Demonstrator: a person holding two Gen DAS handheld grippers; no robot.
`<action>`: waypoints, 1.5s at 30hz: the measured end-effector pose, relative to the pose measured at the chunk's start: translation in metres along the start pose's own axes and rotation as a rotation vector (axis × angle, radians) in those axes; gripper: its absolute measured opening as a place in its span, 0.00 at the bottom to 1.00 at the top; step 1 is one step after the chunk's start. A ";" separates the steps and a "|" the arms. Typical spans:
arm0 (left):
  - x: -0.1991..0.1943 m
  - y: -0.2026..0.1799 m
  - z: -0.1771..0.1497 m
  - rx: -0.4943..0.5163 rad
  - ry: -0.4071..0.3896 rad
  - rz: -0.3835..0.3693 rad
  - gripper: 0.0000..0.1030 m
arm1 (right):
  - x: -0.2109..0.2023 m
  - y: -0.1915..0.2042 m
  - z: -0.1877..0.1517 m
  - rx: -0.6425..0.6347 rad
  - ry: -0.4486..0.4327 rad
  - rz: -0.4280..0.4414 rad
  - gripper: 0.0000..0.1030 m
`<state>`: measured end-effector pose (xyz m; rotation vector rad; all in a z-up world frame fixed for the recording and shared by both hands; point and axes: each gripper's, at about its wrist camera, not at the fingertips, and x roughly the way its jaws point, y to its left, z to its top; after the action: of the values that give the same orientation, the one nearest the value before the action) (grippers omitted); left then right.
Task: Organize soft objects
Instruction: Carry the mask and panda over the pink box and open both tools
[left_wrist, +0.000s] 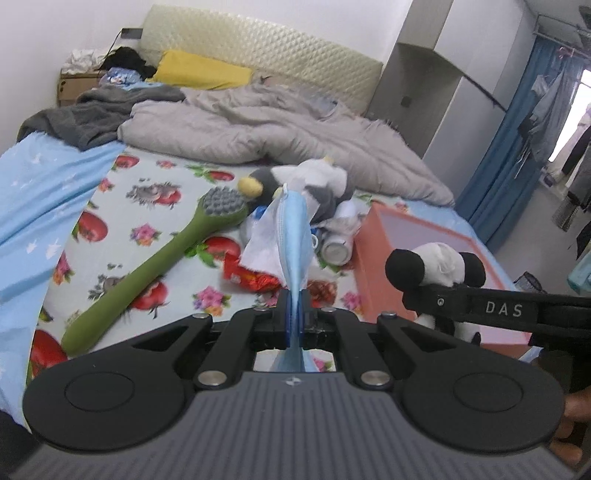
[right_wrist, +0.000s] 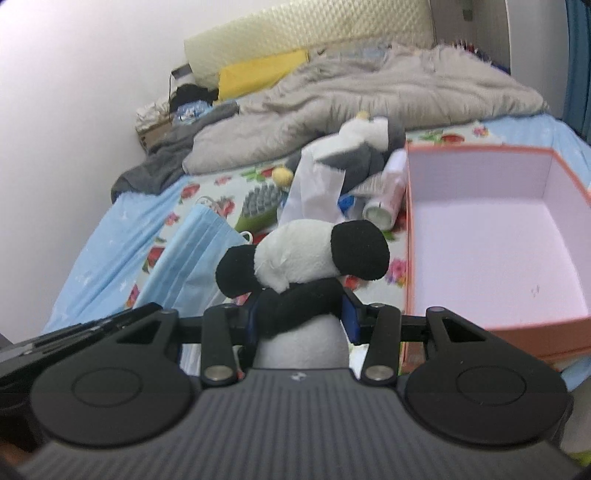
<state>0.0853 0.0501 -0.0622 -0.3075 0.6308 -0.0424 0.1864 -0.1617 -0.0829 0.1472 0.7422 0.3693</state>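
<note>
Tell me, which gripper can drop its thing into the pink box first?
Probably the right gripper: its panda plush hangs just beside the open box. The left gripper, pinching the mask, is farther away.

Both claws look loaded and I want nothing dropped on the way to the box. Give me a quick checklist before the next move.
1. Left claw clamped on the blue face mask: ok.
2. Right claw gripping the panda plush: ok.
3. Pink box open, inside bare: ok.
4. Mask hanging free of the bed clutter: cannot tell.
5. Path from panda to box unobstructed: ok.
</note>
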 end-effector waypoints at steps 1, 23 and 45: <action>-0.002 -0.003 0.003 -0.003 -0.006 -0.011 0.05 | -0.002 -0.001 0.003 -0.004 -0.009 -0.002 0.45; 0.031 -0.110 0.080 0.112 -0.098 -0.186 0.05 | -0.057 -0.086 0.063 0.058 -0.238 -0.125 0.45; 0.271 -0.185 0.038 0.146 0.291 -0.268 0.05 | 0.055 -0.233 0.024 0.243 0.023 -0.278 0.46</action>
<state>0.3370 -0.1521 -0.1343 -0.2447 0.8664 -0.3943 0.3038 -0.3565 -0.1607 0.2654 0.8173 0.0153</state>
